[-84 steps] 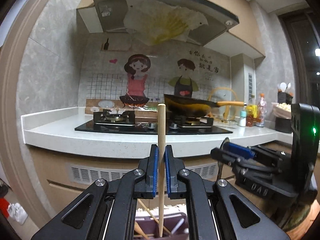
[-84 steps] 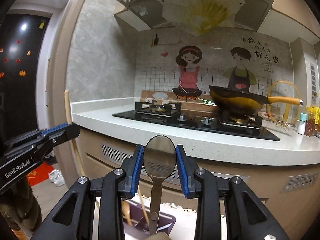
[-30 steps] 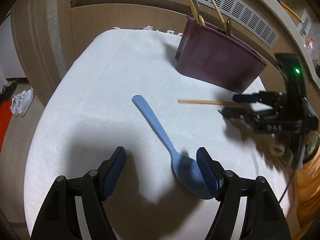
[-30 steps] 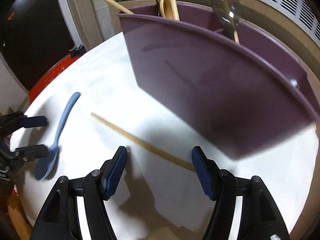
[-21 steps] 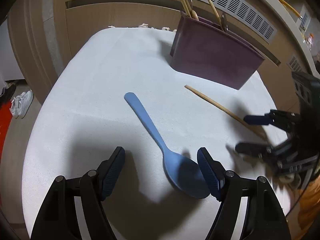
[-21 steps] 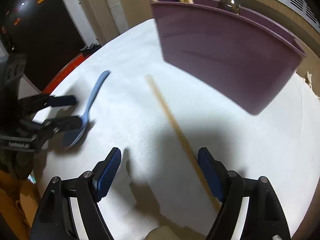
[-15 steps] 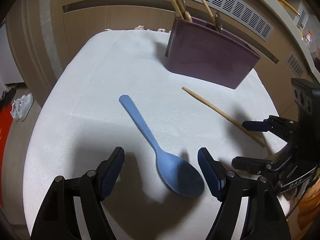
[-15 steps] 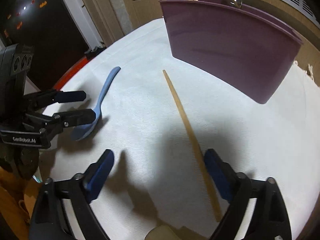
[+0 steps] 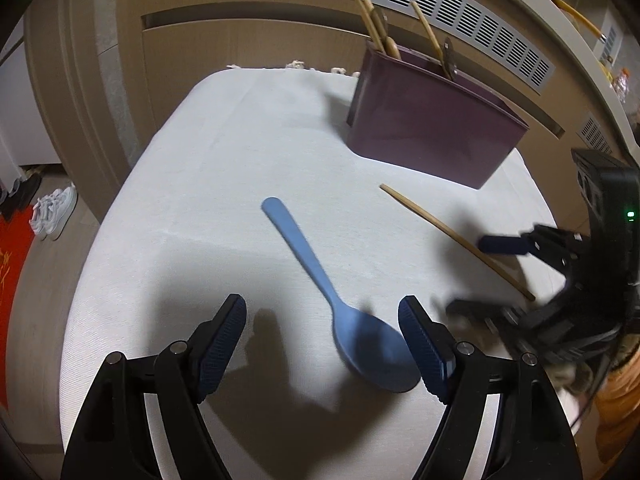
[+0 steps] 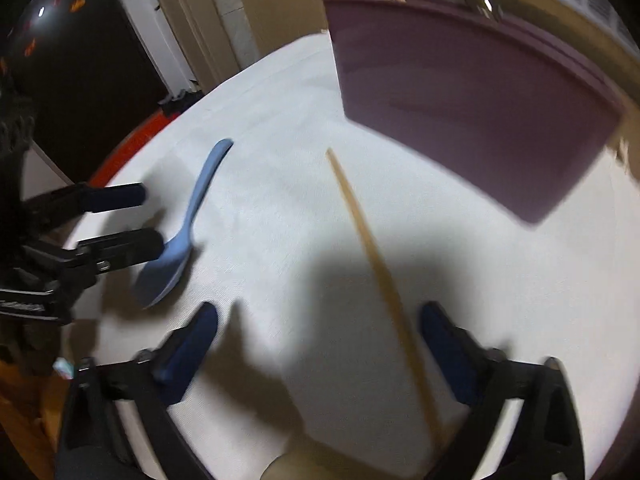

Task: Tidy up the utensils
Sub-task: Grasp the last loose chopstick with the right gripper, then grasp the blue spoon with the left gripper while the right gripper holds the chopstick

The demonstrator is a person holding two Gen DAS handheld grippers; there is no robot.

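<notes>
A blue spoon lies on the white cloth, its bowl between the fingers of my open, empty left gripper. It also shows in the right wrist view. A wooden chopstick lies to its right; in the right wrist view the chopstick runs between the fingers of my open right gripper. A purple utensil holder stands at the back with chopsticks and a metal spoon in it; it also shows in the right wrist view.
The cloth covers a small table in front of wooden kitchen cabinets with vent grilles. The floor with white shoes and a red mat lies to the left. The right gripper is at the right edge in the left wrist view.
Earlier both grippers held a chopstick and a metal spoon up by the stove; now both are open and low over the table. The right gripper has drawn nearer along the chopstick.
</notes>
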